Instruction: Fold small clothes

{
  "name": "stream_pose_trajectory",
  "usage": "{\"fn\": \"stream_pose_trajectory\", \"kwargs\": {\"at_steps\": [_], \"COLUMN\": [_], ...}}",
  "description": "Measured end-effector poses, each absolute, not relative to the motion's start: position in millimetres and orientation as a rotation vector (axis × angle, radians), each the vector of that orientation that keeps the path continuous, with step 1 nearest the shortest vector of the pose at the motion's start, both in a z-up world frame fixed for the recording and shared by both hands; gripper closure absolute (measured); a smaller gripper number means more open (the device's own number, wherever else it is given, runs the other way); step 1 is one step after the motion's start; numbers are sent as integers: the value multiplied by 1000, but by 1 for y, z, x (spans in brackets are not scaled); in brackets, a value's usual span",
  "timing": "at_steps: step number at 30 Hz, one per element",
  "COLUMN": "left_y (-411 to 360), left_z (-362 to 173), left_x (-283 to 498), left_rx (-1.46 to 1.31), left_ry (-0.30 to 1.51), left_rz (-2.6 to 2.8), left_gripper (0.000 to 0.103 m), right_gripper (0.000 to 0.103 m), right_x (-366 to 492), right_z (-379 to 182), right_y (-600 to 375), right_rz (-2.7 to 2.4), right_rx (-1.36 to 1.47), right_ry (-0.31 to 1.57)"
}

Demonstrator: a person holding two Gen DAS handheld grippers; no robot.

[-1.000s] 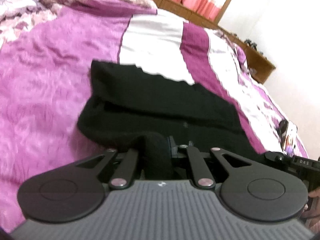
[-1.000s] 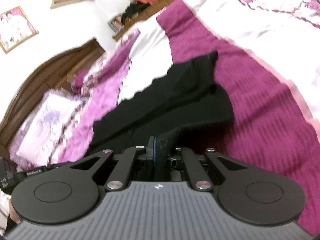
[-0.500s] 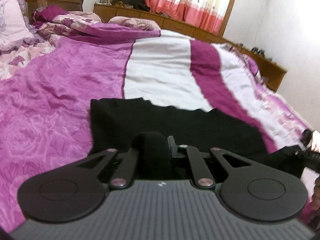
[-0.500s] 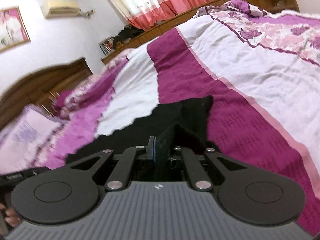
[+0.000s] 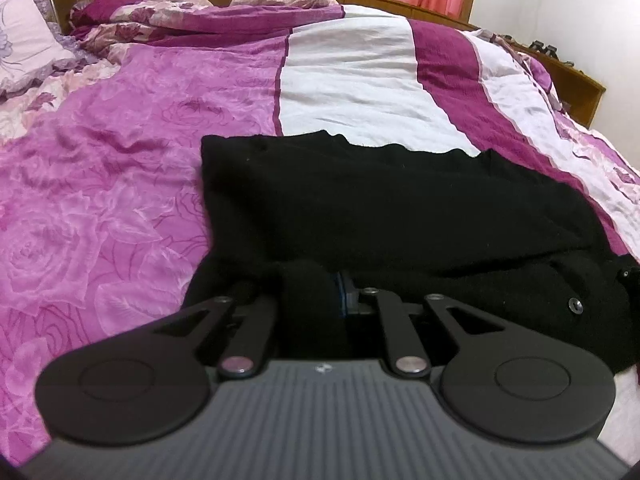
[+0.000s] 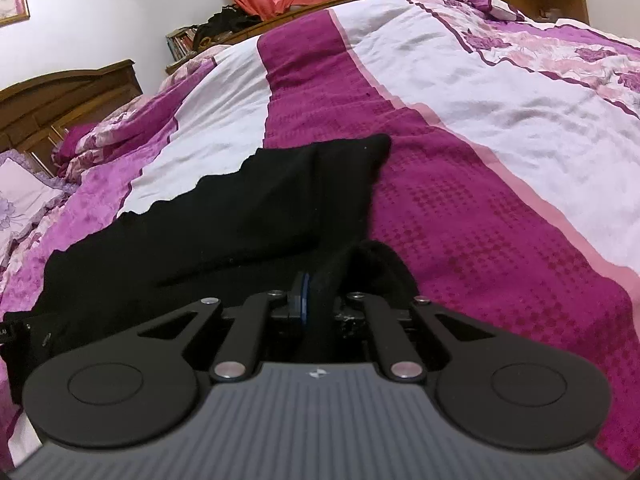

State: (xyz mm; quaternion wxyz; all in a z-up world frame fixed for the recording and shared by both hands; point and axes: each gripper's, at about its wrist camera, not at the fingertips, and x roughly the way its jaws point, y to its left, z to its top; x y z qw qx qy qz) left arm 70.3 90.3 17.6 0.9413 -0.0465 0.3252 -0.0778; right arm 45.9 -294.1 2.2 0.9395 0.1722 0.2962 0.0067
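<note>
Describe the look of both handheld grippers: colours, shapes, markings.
The left gripper and right gripper look alike: a grey ribbed body with a small white logo, two round matte-black discs, black linkage arms on silver pivot pins, and a blue edge at the finger. No cables or sleeves show.

No readable writing anywhere

A small pale emblem sits on the ribbed grey gripper body (image 5: 320,420), too tiny to make out; a cut-off white mark shows on the black device at the frame's left edge (image 6: 10,330), illegible.
</note>
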Motion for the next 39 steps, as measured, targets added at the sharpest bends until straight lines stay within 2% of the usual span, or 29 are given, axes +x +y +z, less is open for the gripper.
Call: {"fn": "stream_pose_trajectory", "kwargs": {"at_steps": [3, 8, 10, 13, 16, 22, 33, 39], "left_y": [92, 95, 94, 93, 93, 94, 94, 92], "left_z": [22, 32, 34, 37, 39, 40, 18, 11], "left_x": [68, 57, 50, 40, 30, 10, -4, 0], "left_rx": [-112, -147, -149, -146, -151, -147, -194, -233], "left_ry": [684, 702, 707, 715, 721, 726, 796, 796], "left_rz": [-157, -165, -166, -163, -163, -139, -147, -170], "left_gripper": [87, 73, 71, 70, 63, 55, 55, 54], "right_gripper": [95, 75, 65, 56, 51, 43, 41, 29], "right_x": [43, 30, 23, 9, -6, -31, -48, -45], "right_z": [5, 16, 19, 25, 33, 41, 20, 10], "right_y": [-298, -302, -303, -305, -307, -301, -281, -280], "right_rz": [19, 29, 28, 21, 22, 46, 86, 114], "right_rx": [389, 427, 433, 450, 459, 437, 439, 466], "right_ry": [611, 616, 613, 604, 598, 614, 718, 738]}}
